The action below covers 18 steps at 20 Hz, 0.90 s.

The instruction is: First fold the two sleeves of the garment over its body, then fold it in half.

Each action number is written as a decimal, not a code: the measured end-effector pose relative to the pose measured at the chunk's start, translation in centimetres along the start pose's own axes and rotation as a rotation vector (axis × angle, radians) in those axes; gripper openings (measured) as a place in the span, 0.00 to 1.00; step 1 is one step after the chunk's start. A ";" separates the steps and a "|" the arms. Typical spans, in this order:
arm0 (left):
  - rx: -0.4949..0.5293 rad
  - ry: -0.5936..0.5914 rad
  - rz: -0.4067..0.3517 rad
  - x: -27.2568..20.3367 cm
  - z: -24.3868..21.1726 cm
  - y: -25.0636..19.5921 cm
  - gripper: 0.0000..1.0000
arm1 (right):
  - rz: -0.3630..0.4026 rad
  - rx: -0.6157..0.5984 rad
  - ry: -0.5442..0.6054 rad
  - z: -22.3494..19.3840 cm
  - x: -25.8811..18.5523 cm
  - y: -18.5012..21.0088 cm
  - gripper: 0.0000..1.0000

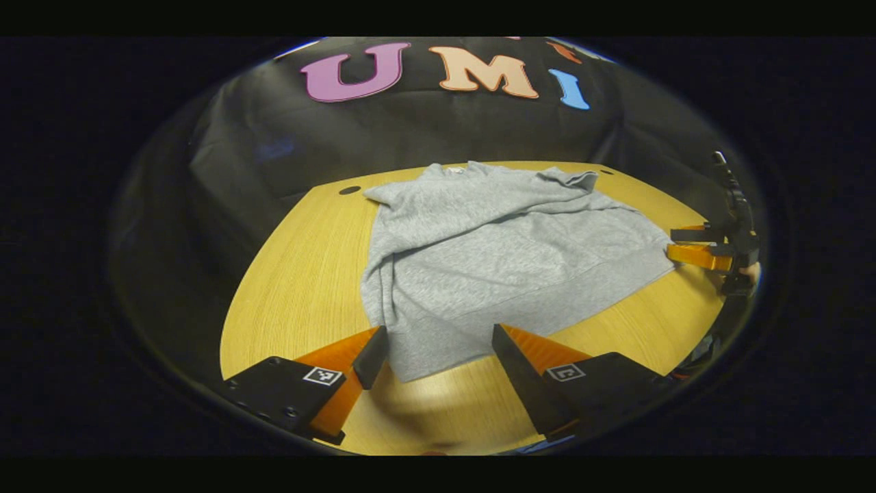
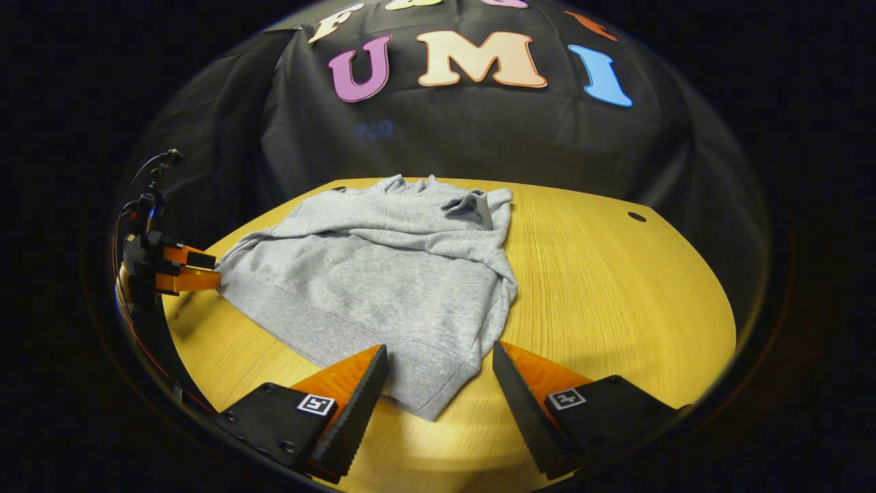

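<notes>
the left gripper (image 1: pixel 438 349) has its fingers spread wide and gripping nothing, straddling one near hem corner of the grey sweatshirt (image 1: pixel 493 260), while the right gripper (image 2: pixel 438 370) is likewise wide open and empty over the other hem corner. the sweatshirt lies flat near the middle of the wooden table (image 2: pixel 616 294), collar toward the far wall, both sleeves already laid across the body. it looks like soft, light, limp knit that would sag and drag, so the thicker ribbed hem at each near corner is judged the soundest place to pinch for the half fold.
</notes>
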<state>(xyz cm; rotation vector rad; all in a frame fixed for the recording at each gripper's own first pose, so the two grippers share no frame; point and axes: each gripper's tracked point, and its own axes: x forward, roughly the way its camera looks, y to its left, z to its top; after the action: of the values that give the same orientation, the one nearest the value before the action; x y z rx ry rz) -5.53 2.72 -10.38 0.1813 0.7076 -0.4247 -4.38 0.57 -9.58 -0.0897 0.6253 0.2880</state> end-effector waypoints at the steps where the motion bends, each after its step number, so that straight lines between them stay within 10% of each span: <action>1: 0.001 0.005 0.001 0.1 -0.2 0.0 0.92 | 0.007 -0.002 0.007 -0.1 0.0 0.2 0.96; 12: -0.059 -0.003 -0.024 0.6 -0.6 -0.2 0.93 | 0.052 -0.017 0.026 -0.6 0.1 0.9 0.93; 18: -0.060 -0.025 -0.059 0.5 -0.4 -1.2 0.74 | 0.110 -0.014 0.026 -0.8 0.0 2.7 0.57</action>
<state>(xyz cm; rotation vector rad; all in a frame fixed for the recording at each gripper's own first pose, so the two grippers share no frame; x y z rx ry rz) -5.94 1.62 -11.02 0.0981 0.7014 -0.4609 -5.64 3.01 -10.26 -0.0730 0.6547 0.3982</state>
